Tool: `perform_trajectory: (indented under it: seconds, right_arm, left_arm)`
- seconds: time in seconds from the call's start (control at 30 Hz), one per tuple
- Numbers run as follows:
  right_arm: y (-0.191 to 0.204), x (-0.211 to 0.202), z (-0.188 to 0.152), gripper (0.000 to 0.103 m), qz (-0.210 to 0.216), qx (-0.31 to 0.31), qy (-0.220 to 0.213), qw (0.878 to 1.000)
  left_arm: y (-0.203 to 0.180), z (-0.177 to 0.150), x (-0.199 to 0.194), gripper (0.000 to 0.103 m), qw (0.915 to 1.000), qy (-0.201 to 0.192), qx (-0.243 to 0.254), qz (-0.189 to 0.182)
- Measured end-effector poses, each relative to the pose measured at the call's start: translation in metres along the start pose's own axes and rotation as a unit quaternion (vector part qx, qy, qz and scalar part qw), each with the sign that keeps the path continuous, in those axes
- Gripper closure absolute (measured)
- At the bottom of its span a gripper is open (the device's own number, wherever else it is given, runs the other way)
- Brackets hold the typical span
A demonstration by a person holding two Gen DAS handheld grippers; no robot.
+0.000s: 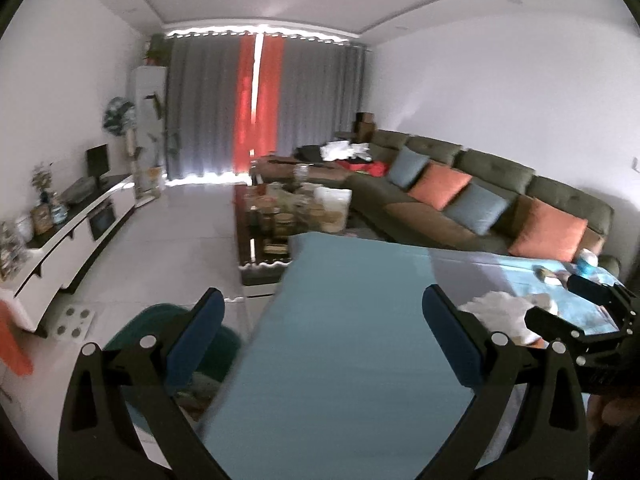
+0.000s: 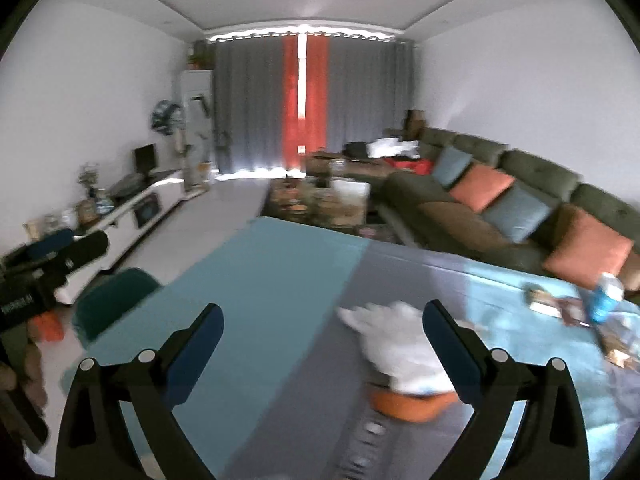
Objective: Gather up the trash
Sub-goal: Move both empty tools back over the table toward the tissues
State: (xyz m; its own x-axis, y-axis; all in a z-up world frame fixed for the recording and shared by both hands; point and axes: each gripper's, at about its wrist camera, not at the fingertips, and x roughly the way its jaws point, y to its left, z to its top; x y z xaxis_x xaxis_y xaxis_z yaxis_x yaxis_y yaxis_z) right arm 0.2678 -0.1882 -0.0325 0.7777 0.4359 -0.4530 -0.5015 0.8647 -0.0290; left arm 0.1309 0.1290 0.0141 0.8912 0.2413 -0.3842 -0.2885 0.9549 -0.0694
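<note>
Both tongs stood spread and empty above the blue table, the trash not yet picked up.

Nearest the right gripper [image 2: 323, 346], a crumpled white tissue [image 2: 394, 340] lay on the table [image 2: 256, 280], partly over something orange; the jaws gaped wide with nothing between them. The left gripper [image 1: 323, 332] hung equally wide, off to the tissue's left. Beyond the tissue lay a wrapper [image 2: 540, 298] and a blue bottle [image 2: 606, 294] by the table's far edge. A hasty grab might crush the soft tissue sideways or knock the bottle off.
</note>
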Motion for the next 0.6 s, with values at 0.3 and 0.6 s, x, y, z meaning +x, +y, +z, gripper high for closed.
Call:
perform_trajectory:
  seconds: [0.3, 0.6]
  right_arm:
    - [-0.056, -0.026, -0.042, 0.007, -0.073, 0.012, 0.014, 0.997]
    - [-0.068, -0.021, -0.051, 0.007, -0.092, 0.013, 0.019, 0.995]
  left_arm:
    - [-0.061, 0.005, 0.021, 0.005, 0.9976, 0.008, 0.037, -0.059]
    - [-0.117, 0.001, 0.06, 0.006, 0.9901, 0.035, 0.077, -0.112]
